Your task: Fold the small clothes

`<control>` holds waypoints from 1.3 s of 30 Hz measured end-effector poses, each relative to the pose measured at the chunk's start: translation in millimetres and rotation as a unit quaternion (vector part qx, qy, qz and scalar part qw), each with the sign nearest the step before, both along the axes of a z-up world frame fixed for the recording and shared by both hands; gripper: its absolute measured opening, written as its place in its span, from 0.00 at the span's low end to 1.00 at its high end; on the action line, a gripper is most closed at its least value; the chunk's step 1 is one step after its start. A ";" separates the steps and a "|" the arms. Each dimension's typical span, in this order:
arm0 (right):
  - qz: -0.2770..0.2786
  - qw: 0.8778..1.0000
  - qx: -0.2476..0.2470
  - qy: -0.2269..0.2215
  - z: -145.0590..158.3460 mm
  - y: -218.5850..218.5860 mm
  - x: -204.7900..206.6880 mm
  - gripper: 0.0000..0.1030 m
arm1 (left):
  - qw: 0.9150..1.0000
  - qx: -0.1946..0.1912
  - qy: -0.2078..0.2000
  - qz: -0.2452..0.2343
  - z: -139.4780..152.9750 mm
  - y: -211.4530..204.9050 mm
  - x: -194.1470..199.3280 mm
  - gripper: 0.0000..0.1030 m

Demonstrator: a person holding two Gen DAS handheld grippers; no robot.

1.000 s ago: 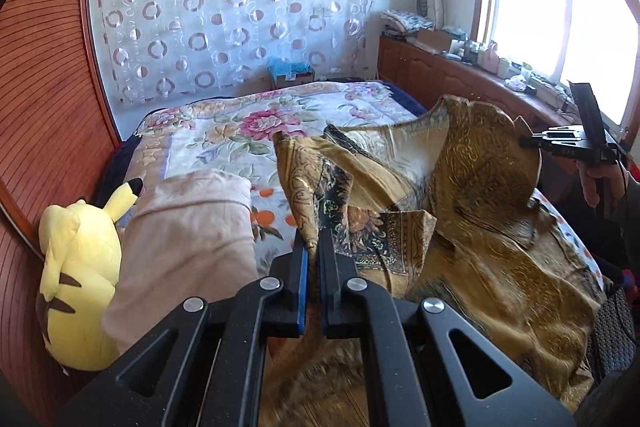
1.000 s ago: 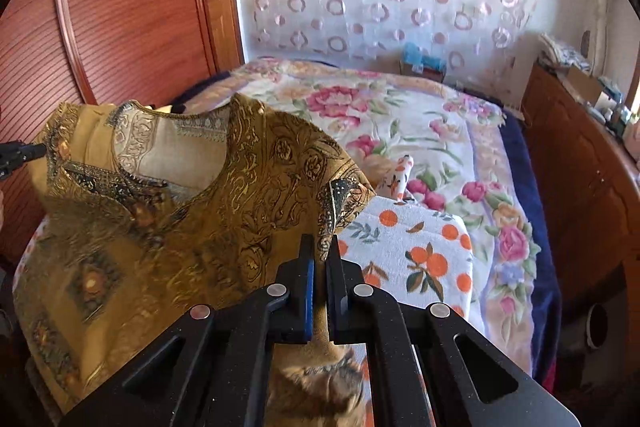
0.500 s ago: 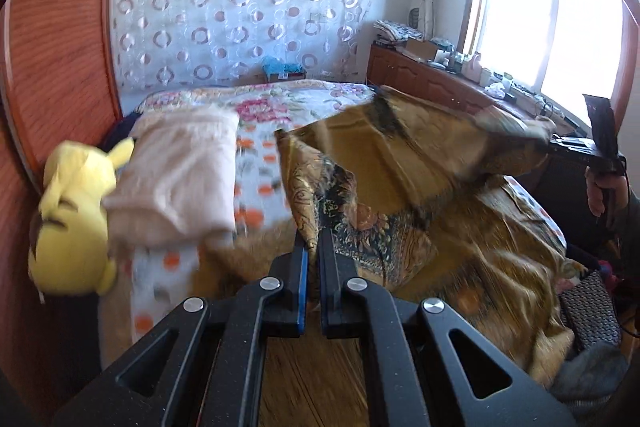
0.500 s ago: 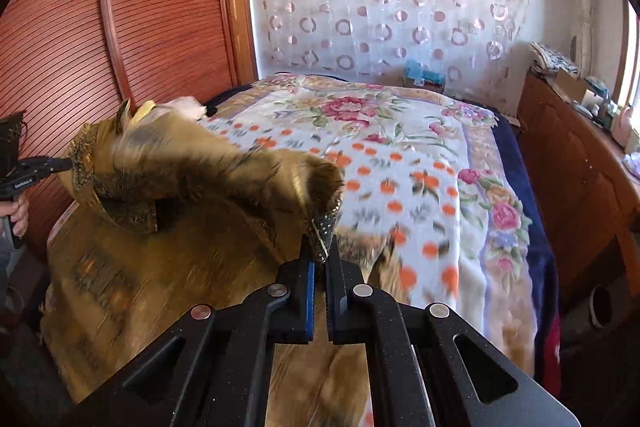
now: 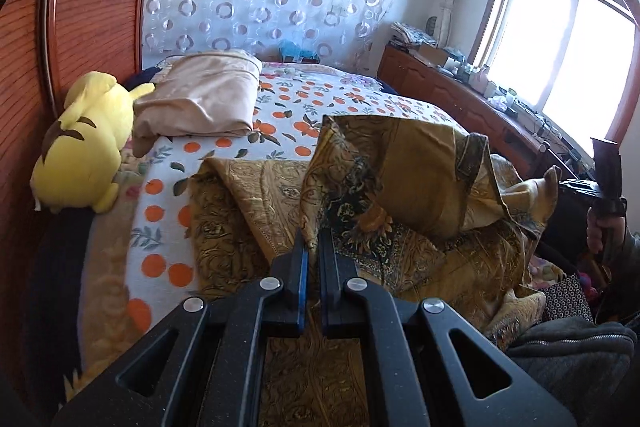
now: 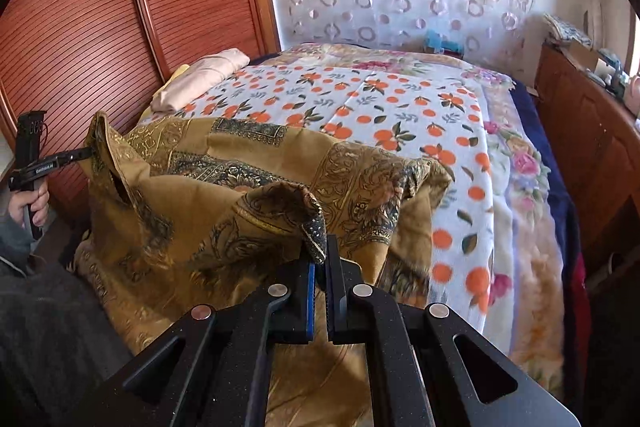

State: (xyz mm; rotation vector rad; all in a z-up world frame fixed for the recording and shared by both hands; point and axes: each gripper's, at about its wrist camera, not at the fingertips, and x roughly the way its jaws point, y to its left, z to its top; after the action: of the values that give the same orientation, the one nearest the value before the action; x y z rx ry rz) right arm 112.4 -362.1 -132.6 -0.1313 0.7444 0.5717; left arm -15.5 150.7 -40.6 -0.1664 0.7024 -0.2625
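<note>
— Gold patterned garment (image 5: 420, 163): where is it seen?
— At frame centre, spread on the orange-print bedspread (image 5: 280, 99), pinched at one corner by the left gripper (image 5: 313, 243), another by the right gripper (image 6: 320, 259); both clamped narrow on cloth.

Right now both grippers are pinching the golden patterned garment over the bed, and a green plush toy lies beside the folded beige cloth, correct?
Not quite: the plush toy is yellow, as the left wrist view shows. The rest holds: left gripper and right gripper pinch the golden garment; the toy lies beside the folded beige cloth.
</note>
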 end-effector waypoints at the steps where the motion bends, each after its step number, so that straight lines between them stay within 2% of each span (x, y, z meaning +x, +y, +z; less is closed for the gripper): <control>1: 0.002 1.000 -0.001 -0.001 3.5 -0.3 -3.5 0.03 | 1.000 0.004 -0.002 -0.001 2.5 2.1 -4.3 0.05; 6: 0.008 1.000 -0.018 0.002 10.6 6.0 -33.2 0.03 | 1.000 0.020 0.007 -0.022 2.4 1.9 -15.5 0.06; 11: 0.004 0.999 -0.037 0.032 -6.8 8.8 -26.6 0.03 | 0.999 0.021 0.028 -0.024 -7.8 7.0 -15.5 0.06; 14: 0.004 0.998 -0.047 0.047 -12.7 12.3 -21.1 0.03 | 0.999 0.022 0.019 -0.030 -1.4 9.0 -19.0 0.08; 16: 0.006 0.997 -0.056 0.047 -9.0 15.9 -18.5 0.03 | 0.999 0.032 0.005 -0.026 7.6 10.7 -23.5 0.19; 18: 0.008 0.998 -0.061 0.031 0.2 20.2 -16.8 0.03 | 0.999 0.039 -0.003 -0.019 13.5 14.3 -25.6 0.23; 20: 0.011 0.998 -0.049 0.030 5.6 18.0 -19.0 0.04 | 0.999 0.038 -0.007 -0.011 18.1 19.7 -25.5 0.33; 21: 0.009 0.998 -0.049 0.027 6.2 15.6 -21.0 0.04 | 0.999 0.041 -0.007 -0.004 19.5 22.2 -24.7 0.42; 23: 0.006 0.999 -0.049 0.023 10.0 13.6 -22.8 0.04 | 0.999 0.046 -0.011 0.002 20.2 25.0 -23.4 0.44; 25: 0.004 0.999 -0.049 0.021 11.7 12.2 -28.2 0.04 | 0.999 0.045 -0.009 0.006 18.9 26.0 -20.2 0.54; 28: 0.006 0.998 -0.057 0.017 14.5 13.1 -33.8 0.04 | 0.999 0.049 -0.003 0.013 12.8 24.9 -15.9 0.61; 29: 0.008 0.998 -0.060 0.016 14.7 12.8 -35.7 0.07 | 0.999 0.047 0.000 0.012 10.7 24.3 -13.4 0.61; 31: 0.007 0.998 -0.065 0.013 17.4 13.3 -38.8 0.11 | 0.999 0.032 0.002 0.010 5.7 22.2 -7.5 0.69; 33: 0.002 0.998 -0.064 0.012 21.5 9.9 -40.3 0.20 | 0.999 0.031 0.006 0.014 -0.3 21.0 -0.2 0.69; 35: -0.006 0.998 -0.063 0.006 26.8 5.0 -40.5 0.33 | 0.999 0.036 0.006 0.020 -3.7 18.3 6.5 0.69; 39: -0.027 0.998 -0.051 -0.018 37.5 -4.7 -37.9 0.41 | 0.999 0.034 0.006 0.035 -9.9 19.0 24.2 0.69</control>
State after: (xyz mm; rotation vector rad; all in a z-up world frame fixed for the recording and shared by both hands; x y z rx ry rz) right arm 74.5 -366.8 -95.1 -0.2152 0.7396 0.4793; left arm 8.7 169.8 -50.5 -0.1281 0.7155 -0.1704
